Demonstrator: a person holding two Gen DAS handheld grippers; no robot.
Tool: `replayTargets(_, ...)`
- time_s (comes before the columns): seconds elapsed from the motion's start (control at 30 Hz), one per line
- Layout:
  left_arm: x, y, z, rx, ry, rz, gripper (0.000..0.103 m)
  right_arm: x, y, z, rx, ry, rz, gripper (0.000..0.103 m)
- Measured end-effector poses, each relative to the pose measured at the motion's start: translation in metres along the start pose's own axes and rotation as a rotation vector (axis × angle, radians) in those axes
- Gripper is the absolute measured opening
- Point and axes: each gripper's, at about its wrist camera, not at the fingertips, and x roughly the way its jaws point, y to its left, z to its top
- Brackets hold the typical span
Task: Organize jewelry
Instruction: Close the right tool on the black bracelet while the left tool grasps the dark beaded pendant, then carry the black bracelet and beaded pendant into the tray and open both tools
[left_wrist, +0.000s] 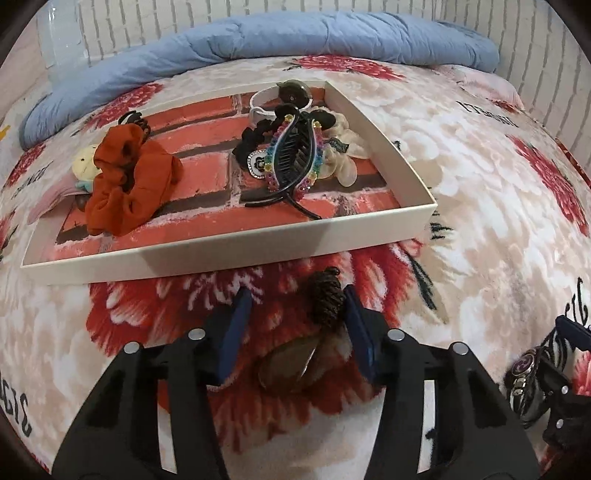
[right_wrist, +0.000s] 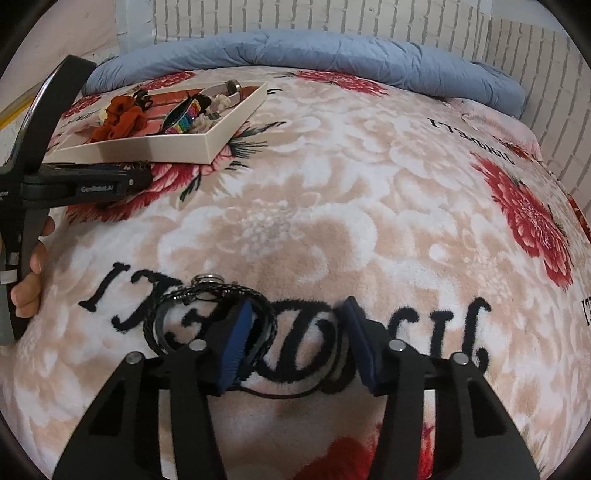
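With jaws half-open, the left gripper (left_wrist: 291, 332) straddled the brown hair tie (left_wrist: 325, 301) at lower centre, the right gripper (right_wrist: 295, 339) straddled the braided bracelet (right_wrist: 210, 314), and either could have snagged the fuzzy blanket (right_wrist: 369, 206).

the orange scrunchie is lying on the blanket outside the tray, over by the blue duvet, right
Not quite. The orange scrunchie lies inside the tray, at its left end on the brick-patterned floor, not on the blanket. The left wrist view shows it within the tray's white walls. The blue duvet does lie beyond it, at the far edge of the bed.
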Motion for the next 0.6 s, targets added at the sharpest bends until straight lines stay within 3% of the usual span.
replayTargets(0.03, -0.001, 0.000, -0.001, 0.001, -0.005, -0.003, 0.042, 0.000, 0.002, 0.000, -0.007, -0.002, -0.001, 0.044)
replayTargets(0.1, -0.001, 0.002, -0.002, -0.002, -0.002, -0.025, 0.019, -0.001, 0.004, 0.000, -0.015, -0.006, -0.004, 0.038)
replayTargets(0.13, -0.001, 0.003, -0.002, -0.004, -0.002, -0.024, 0.016, -0.001, 0.006, 0.000, -0.018, -0.006, -0.005, 0.036)
replayTargets(0.43, -0.011, 0.007, -0.007, 0.013, -0.006, -0.020, 0.014, -0.002, 0.008, 0.002, -0.020, -0.005, 0.002, 0.011)
replayTargets(0.6, -0.029, 0.020, -0.008, 0.002, -0.027, -0.039, 0.014, -0.008, 0.011, 0.007, -0.018, -0.030, -0.017, 0.007)
